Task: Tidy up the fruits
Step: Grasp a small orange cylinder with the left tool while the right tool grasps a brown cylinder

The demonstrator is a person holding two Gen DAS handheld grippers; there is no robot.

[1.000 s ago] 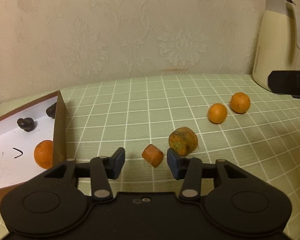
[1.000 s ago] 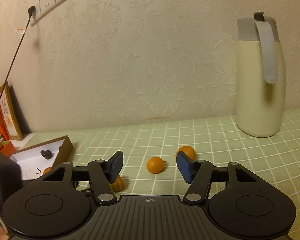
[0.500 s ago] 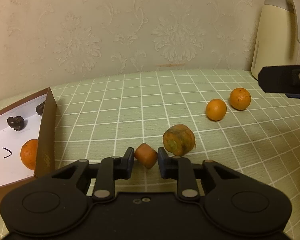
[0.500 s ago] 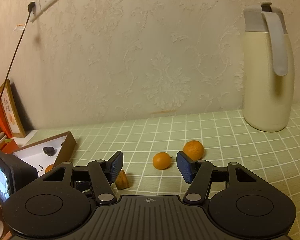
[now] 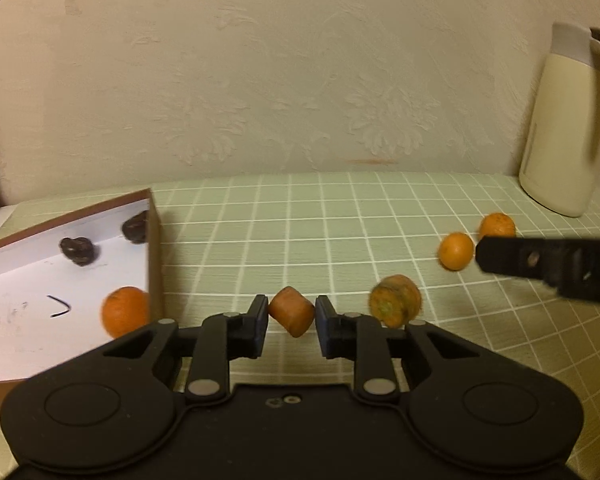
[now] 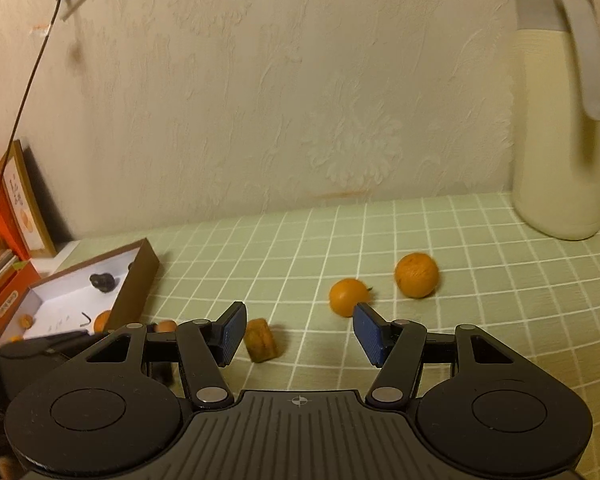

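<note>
1. Left wrist view: the left gripper (image 5: 291,321) clamps a small carrot chunk (image 5: 291,316); a cardboard box (image 5: 155,256) with an orange (image 5: 125,311) sits to its left.
2. Right wrist view: the right gripper (image 6: 299,334) gapes wide, holding nothing; two oranges (image 6: 347,297) lie just beyond its right finger.

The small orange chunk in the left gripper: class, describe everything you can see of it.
The small orange chunk is a stubby, barrel-shaped piece with a matte, carrot-like skin and flat ends. It sits tilted between the fingers of the left gripper, which is shut on it, one pad on each side. It appears lifted above the checked tablecloth, between the box and a larger chunk.
</note>
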